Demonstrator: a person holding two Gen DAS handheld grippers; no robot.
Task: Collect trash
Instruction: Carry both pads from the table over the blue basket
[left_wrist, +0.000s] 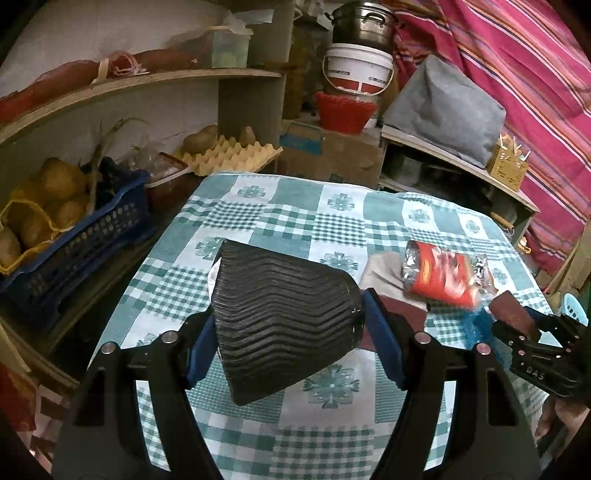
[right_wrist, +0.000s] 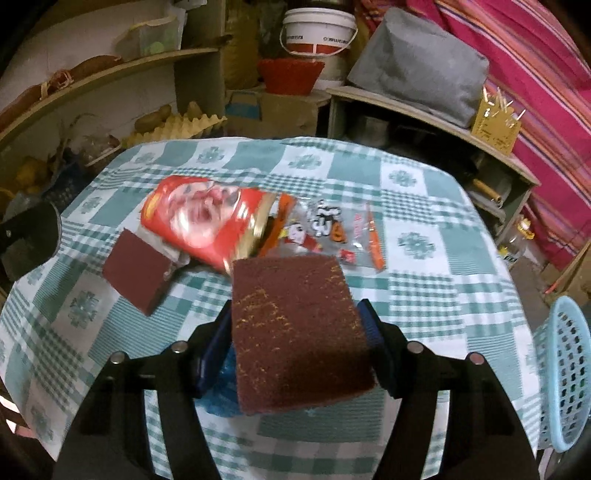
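Note:
My left gripper (left_wrist: 288, 325) is shut on a stack of black plastic cups (left_wrist: 280, 317), held above the checked tablecloth (left_wrist: 332, 206). My right gripper (right_wrist: 295, 343) is shut on a maroon scouring pad (right_wrist: 299, 332) with a blue sponge layer under it; it also shows in the left wrist view (left_wrist: 513, 314). On the cloth lie a red snack wrapper (right_wrist: 207, 225), a second maroon pad (right_wrist: 136, 273) and a clear printed candy wrapper (right_wrist: 332, 229). The red wrapper shows in the left wrist view (left_wrist: 443, 277) too.
A light blue basket (right_wrist: 569, 373) stands at the table's right edge. Shelves on the left hold a blue crate of potatoes (left_wrist: 74, 229) and an egg tray (left_wrist: 229, 155). A white bucket (left_wrist: 358, 70), red bowl (left_wrist: 345, 110) and grey cover (left_wrist: 443, 107) stand behind.

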